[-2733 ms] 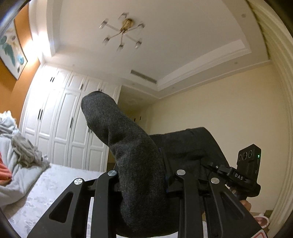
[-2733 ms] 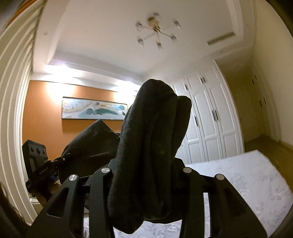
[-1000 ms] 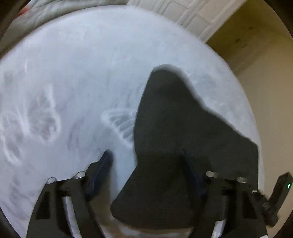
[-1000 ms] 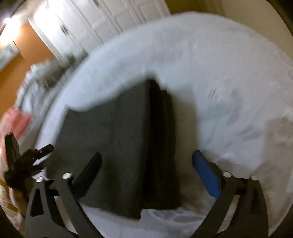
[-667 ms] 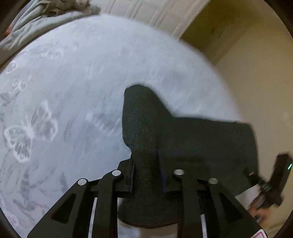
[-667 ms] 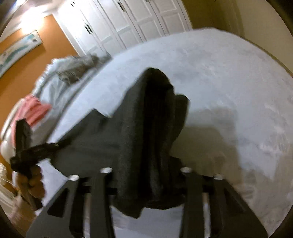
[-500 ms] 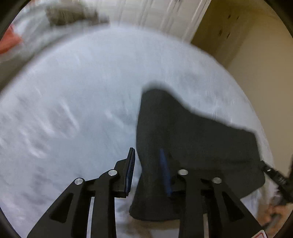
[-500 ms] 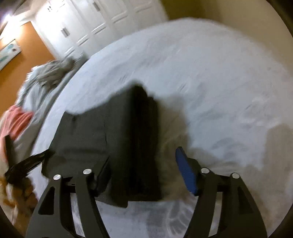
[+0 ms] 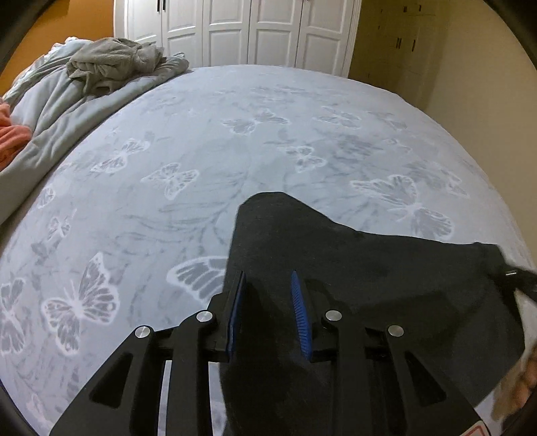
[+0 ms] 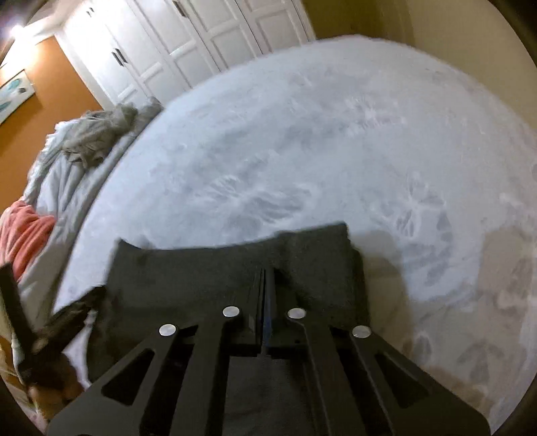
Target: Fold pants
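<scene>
The dark charcoal pants (image 9: pixel 369 268) lie folded flat on the pale butterfly-print bedspread (image 9: pixel 201 151). My left gripper (image 9: pixel 266 285) hovers over their left corner with its jaws partly open, blue pads showing, holding nothing. In the right wrist view the pants (image 10: pixel 208 271) lie as a dark rectangle under my right gripper (image 10: pixel 266 278), whose jaws are closed together with no cloth between them. The other gripper shows at the left edge of that view (image 10: pixel 20 308).
A crumpled grey blanket (image 9: pixel 114 63) and a grey duvet (image 9: pixel 50 110) lie at the bed's far left, with an orange-pink cloth (image 10: pixel 23 231) beside them. White wardrobe doors (image 9: pixel 255 30) stand behind the bed. The bed's right edge (image 9: pixel 503 201) drops off toward the beige wall.
The pants came down from mid-air onto the bed. Both grippers let go of the cloth; the left now stands partly open and the right has closed empty.
</scene>
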`<state>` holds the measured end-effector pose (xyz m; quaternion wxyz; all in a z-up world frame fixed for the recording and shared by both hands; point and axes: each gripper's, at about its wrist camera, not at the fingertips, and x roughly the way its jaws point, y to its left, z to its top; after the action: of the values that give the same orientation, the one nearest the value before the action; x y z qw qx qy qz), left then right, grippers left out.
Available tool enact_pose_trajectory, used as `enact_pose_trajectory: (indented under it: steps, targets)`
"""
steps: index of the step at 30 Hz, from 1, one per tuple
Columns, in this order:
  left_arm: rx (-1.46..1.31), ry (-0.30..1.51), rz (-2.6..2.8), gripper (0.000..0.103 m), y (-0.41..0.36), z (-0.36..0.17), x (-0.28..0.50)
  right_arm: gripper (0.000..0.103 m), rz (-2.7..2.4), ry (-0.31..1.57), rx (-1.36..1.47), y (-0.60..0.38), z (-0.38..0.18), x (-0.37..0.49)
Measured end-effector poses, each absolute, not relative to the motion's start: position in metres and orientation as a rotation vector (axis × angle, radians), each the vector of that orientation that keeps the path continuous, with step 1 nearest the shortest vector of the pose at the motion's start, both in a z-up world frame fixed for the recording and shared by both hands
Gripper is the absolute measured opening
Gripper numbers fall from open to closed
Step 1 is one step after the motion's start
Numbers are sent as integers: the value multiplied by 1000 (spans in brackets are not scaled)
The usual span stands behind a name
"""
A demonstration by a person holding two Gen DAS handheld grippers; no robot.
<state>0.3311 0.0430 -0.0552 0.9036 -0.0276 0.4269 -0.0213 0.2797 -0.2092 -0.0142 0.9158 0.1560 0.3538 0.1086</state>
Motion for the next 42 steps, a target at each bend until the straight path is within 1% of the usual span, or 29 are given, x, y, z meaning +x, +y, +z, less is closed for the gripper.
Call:
enact_pose_trajectory:
  steps: [1, 2, 4, 6, 8, 9, 12, 15, 16, 17, 18, 19, 21, 22, 23, 24, 25, 26, 28, 31, 33, 34, 35, 37, 38, 39, 40, 41, 42]
  targets:
    - [-47, 878, -43, 26, 44, -56, 331, 5, 226, 713, 292, -204, -14, 281]
    - [-36, 874, -35, 26, 45, -56, 331, 8, 165, 748, 217, -202, -23, 284]
    - [-33, 878, -31, 26, 48, -55, 330, 7, 105, 837, 173, -205, -44, 298]
    - [-42, 874, -35, 26, 51, -52, 326, 6, 131, 802, 261, -218, -37, 284]
    - [-36, 869, -34, 26, 53, -47, 321, 11, 165, 766, 298, -221, -21, 266]
    - [-33, 871, -38, 26, 54, -45, 318, 11, 182, 756, 275, -220, -14, 252]
    - [-23, 874, -47, 26, 55, -43, 307, 11, 135, 778, 190, -219, -17, 237]
    - [-16, 875, -51, 26, 55, -42, 296, 13, 105, 821, 195, -231, -23, 218]
    - [-15, 888, -51, 33, 56, -43, 293, 28, 113, 849, 216, -235, -30, 215]
    - [-28, 907, -55, 61, 58, -45, 289, 69, 106, 875, 234, -237, -37, 214]
    - [-63, 925, -60, 77, 62, -47, 285, 86, 96, 871, 238, -237, -42, 210]
    - [-98, 931, -58, 93, 68, -50, 281, 93, 101, 871, 227, -234, -45, 207]
    - [-205, 966, -70, 92, 82, -62, 273, 93, 143, 926, 206, -226, -62, 214]
    - [-246, 1001, -89, 91, 86, -69, 274, 89, 156, 943, 232, -226, -69, 215]
    - [-300, 1039, -118, 86, 91, -78, 275, 78, 166, 937, 275, -226, -76, 216]
    - [-347, 1058, -140, 75, 94, -85, 276, 72, 175, 916, 279, -224, -74, 216]
    - [-341, 1038, -147, 42, 93, -83, 276, 40, 223, 917, 299, -221, -70, 217]
    - [-340, 1049, -238, 12, 87, -77, 279, 36, 233, 906, 324, -218, -58, 214]
    - [-344, 1008, -223, 7, 86, -51, 276, 33, 276, 820, 298, -214, -22, 202]
    - [-378, 911, -267, 6, 93, -7, 266, 33, 321, 747, 319, -220, 16, 184]
    - [-380, 914, -271, 7, 97, 2, 261, 34, 301, 750, 305, -228, 13, 176]
    - [-364, 947, -267, 10, 95, -5, 261, 40, 282, 808, 317, -235, -7, 177]
    - [-333, 996, -252, 14, 91, -18, 260, 49, 252, 902, 328, -241, -35, 179]
    - [-250, 1083, -188, 15, 86, -47, 254, 56, 174, 1000, 327, -254, -74, 176]
    - [-232, 1086, -160, 20, 87, -56, 247, 66, 192, 971, 361, -259, -78, 169]
    - [-251, 1064, -162, 26, 90, -56, 242, 65, 177, 954, 354, -261, -72, 162]
    - [-295, 1020, -150, 45, 98, -52, 233, 66, 159, 942, 323, -258, -63, 159]
    - [-341, 981, -135, 58, 104, -47, 227, 65, 129, 875, 270, -251, -43, 154]
    - [-374, 957, -131, 58, 108, -42, 224, 65, 122, 826, 238, -246, -32, 151]
